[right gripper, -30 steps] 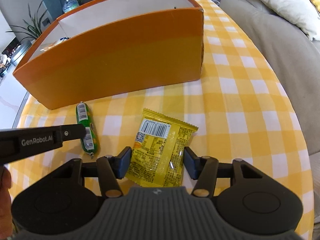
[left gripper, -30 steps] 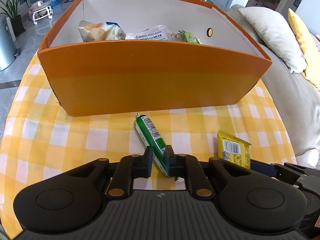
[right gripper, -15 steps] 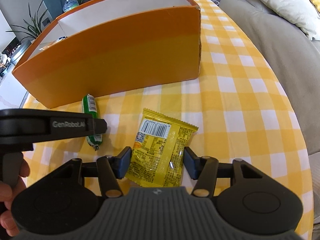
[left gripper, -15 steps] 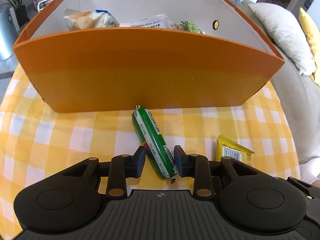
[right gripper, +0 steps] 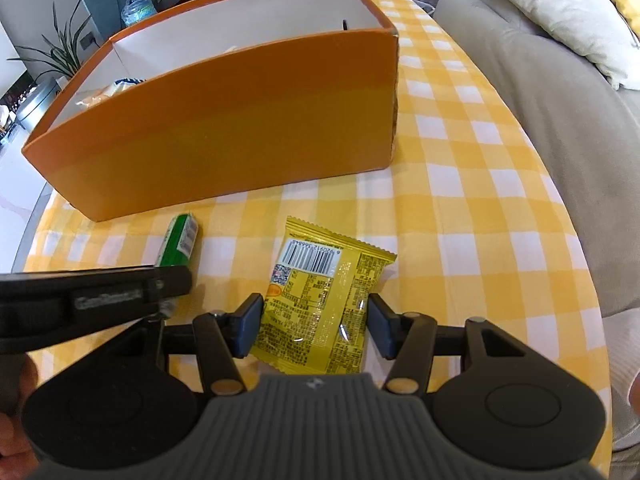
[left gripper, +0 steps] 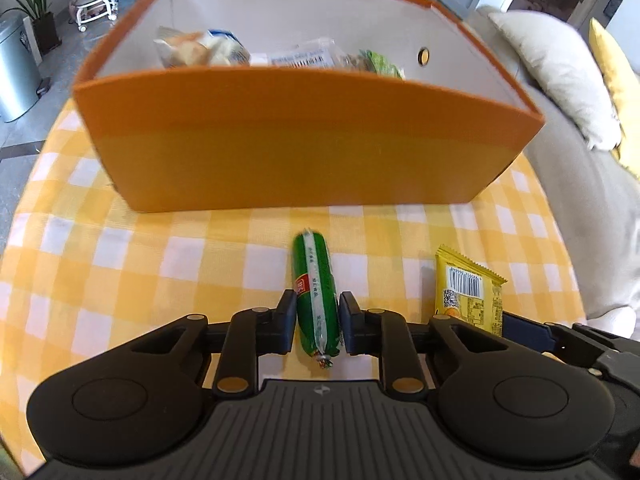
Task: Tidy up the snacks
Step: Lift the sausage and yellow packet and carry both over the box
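Note:
A green sausage stick (left gripper: 314, 280) points straight ahead between the pads of my left gripper (left gripper: 318, 320). Its jaws are closing and both pads touch its sides. In the right wrist view its far end (right gripper: 180, 240) sticks out past the left gripper's finger (right gripper: 172, 280). A yellow snack packet (right gripper: 320, 292) lies barcode up on the cloth, and my right gripper (right gripper: 314, 322) is shut on its two side edges. The orange box (left gripper: 300, 152) stands just beyond both snacks, with several packets (left gripper: 192, 46) inside at its far left.
The yellow-and-white checked tablecloth (left gripper: 120, 272) covers a round table. A grey sofa (right gripper: 540, 100) with a cream pillow (right gripper: 560, 12) runs along the right edge. A metal bin (left gripper: 16, 76) and a plant stand on the floor at far left.
The left jaws widened, then closed in on the sausage again. It lay slanted before and now points straight ahead. The left gripper drew nearer the box, then back. The right gripper and packet stayed put.

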A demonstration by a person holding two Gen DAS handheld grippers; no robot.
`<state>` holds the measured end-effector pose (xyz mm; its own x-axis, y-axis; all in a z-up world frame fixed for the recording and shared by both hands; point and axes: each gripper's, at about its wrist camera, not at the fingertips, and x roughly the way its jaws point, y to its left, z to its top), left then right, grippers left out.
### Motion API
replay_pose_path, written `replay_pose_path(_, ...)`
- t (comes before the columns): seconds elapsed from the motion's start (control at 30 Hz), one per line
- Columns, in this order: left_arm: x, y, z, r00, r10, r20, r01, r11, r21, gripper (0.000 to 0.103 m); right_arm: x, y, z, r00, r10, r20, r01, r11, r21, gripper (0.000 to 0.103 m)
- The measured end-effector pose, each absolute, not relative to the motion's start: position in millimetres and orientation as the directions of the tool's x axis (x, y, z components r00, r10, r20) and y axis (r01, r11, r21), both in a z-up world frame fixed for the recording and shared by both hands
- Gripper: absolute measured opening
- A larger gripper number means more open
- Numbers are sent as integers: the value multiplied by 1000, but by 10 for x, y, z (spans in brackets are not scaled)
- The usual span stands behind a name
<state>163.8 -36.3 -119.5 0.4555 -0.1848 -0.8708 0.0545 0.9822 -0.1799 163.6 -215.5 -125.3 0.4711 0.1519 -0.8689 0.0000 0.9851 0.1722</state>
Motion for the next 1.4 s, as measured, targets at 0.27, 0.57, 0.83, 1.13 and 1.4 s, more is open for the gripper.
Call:
replay_pose_path(0.27, 1461, -240, -887, 510, -219, -832, 50, 973, -225, 23, 1545, -2178, -975, 521, 151, -840, -20, 986, 165, 54)
replay_pose_path(0.57, 1306, -249, -402, 612, -268, -744, 87, 958, -274, 23, 1444, -2236, -591, 591, 187, -785, -35, 978, 207, 54)
replay_pose_path(0.83, 1426, -248, 1, 672, -280, -686, 123, 955, -270, 23, 1456, -2254, -187, 677, 214, -704, -68, 971, 230, 54)
replay_pose_path(1.13, 1853, -262, 219, 699, -266, -664, 149, 962, -229, 23, 1782, -2210, 65, 717, 231, -657, -73, 963, 259, 54)
replay_pose_path(1.4, 2314, -271, 210, 682, -241, -690, 166, 971, -175, 23, 2347, -2099, 125, 722, 223, -655, -104, 971, 215, 54)
